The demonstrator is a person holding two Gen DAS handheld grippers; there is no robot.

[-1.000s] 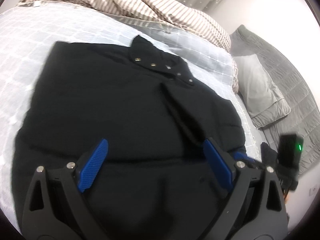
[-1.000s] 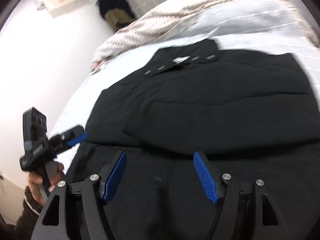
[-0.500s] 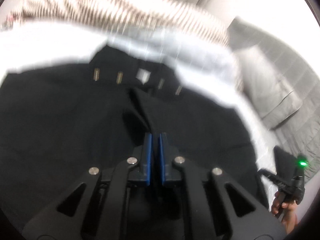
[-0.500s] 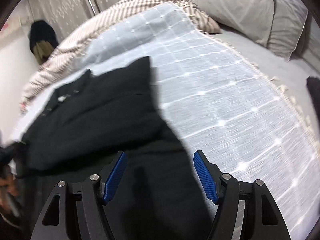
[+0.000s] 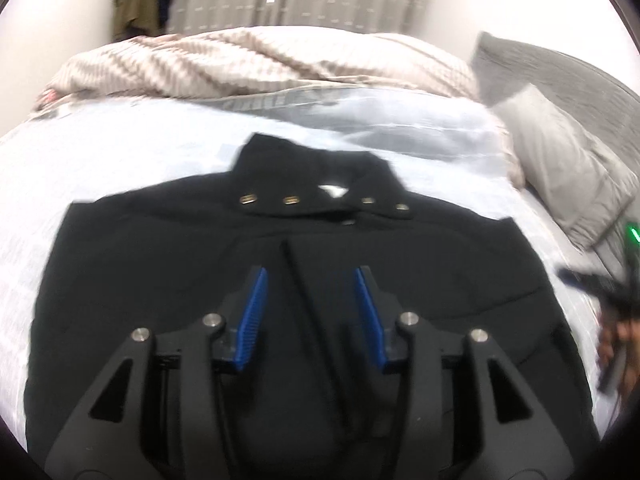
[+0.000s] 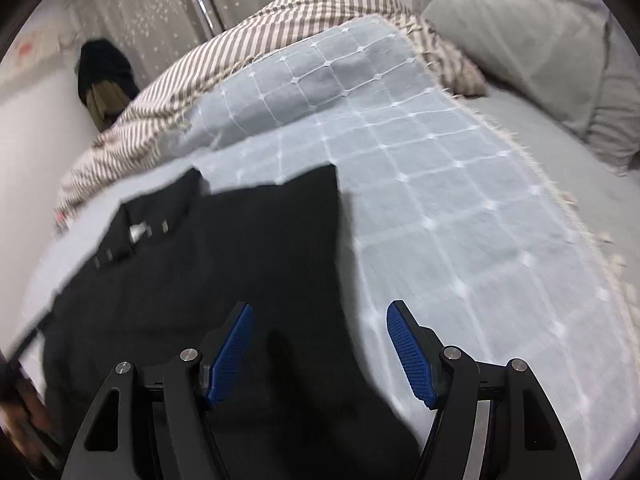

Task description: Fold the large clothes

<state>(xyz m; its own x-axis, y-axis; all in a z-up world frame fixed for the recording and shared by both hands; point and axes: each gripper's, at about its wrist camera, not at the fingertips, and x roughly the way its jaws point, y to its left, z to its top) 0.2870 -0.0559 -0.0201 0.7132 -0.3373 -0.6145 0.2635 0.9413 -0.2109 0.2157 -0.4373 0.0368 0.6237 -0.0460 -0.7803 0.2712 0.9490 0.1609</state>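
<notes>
Black jacket [image 5: 168,280] lies flat, brass snaps at collar; left claw [image 5: 310,312] opening, right claw [image 6: 320,356] closing, both empty.

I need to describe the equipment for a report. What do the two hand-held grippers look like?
Both look alike. The left gripper and the right gripper have matte black frames with triangular cut-outs and silver round pivot bolts. The jaws carry bright blue pads with a fine ribbed texture. A green indicator light glows at the far right of the left wrist view.
</notes>
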